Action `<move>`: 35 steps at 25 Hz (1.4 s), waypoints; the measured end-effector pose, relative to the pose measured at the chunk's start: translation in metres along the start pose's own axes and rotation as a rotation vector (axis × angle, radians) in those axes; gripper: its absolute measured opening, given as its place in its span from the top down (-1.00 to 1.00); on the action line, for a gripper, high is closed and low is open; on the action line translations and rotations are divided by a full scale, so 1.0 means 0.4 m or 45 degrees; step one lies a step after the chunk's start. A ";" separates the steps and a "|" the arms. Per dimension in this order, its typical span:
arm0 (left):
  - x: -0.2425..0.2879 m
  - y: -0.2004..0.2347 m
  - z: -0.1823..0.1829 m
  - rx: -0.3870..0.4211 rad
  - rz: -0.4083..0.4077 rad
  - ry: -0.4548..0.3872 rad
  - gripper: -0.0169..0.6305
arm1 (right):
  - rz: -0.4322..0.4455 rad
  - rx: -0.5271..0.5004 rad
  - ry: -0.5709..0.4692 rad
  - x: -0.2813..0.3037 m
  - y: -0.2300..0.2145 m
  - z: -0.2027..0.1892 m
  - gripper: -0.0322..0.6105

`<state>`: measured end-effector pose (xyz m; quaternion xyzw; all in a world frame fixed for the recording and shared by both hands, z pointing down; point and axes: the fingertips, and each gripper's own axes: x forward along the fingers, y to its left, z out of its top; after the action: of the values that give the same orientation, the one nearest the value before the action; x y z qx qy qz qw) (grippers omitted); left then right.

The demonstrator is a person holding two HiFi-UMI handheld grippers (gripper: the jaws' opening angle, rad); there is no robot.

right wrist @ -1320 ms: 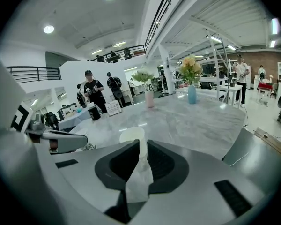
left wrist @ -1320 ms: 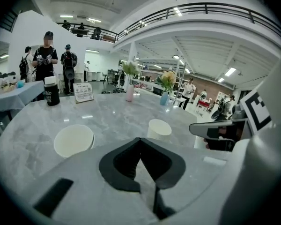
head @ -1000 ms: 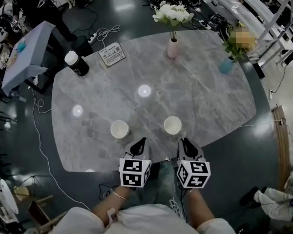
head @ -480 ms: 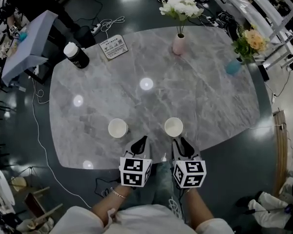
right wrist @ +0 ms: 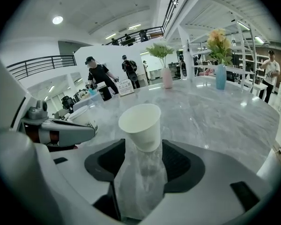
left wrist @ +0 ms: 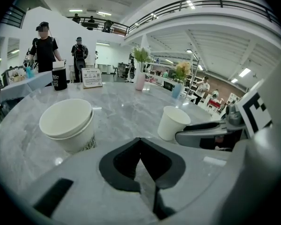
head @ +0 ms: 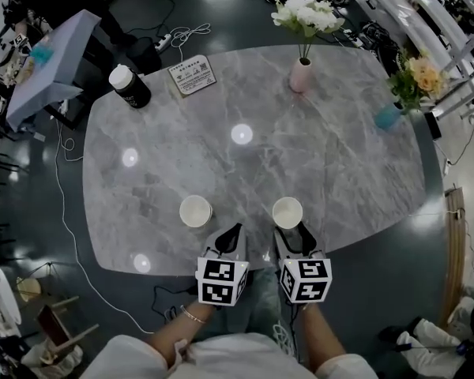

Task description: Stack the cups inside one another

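Observation:
Two white paper cups stand upright on the grey marble table. The left cup sits ahead and to the left of my left gripper, whose jaws are shut and empty. The right cup stands at the mouth of my right gripper. Its jaws are opening, and the cup's base lies between the fingertips with the pads off its sides. Each gripper shows in the other's view: the left gripper and the right gripper.
At the table's far side stand a black bottle with a white lid, a printed card, a pink vase with white flowers and a blue vase. The table's near edge runs just under the grippers. People stand beyond the table.
The right gripper's jaws have spread apart and it has moved forward and down until the right cup sits at their tips. The left gripper has stayed put, shut.

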<state>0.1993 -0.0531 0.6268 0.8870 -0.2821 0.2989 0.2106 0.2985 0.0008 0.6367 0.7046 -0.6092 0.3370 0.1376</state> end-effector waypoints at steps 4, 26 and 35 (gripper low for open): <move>0.005 0.002 -0.004 -0.003 0.000 0.005 0.96 | 0.004 -0.020 -0.003 0.016 -0.002 0.008 0.21; 0.020 0.008 -0.005 0.014 -0.013 0.029 0.96 | -0.029 -0.056 -0.031 0.052 -0.006 0.046 0.18; 0.008 -0.008 0.018 0.027 -0.030 0.000 0.96 | -0.048 -0.038 -0.058 0.028 -0.010 0.064 0.18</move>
<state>0.2064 -0.0560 0.6231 0.8923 -0.2686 0.2994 0.2048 0.3105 -0.0225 0.6257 0.7213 -0.6038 0.3089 0.1407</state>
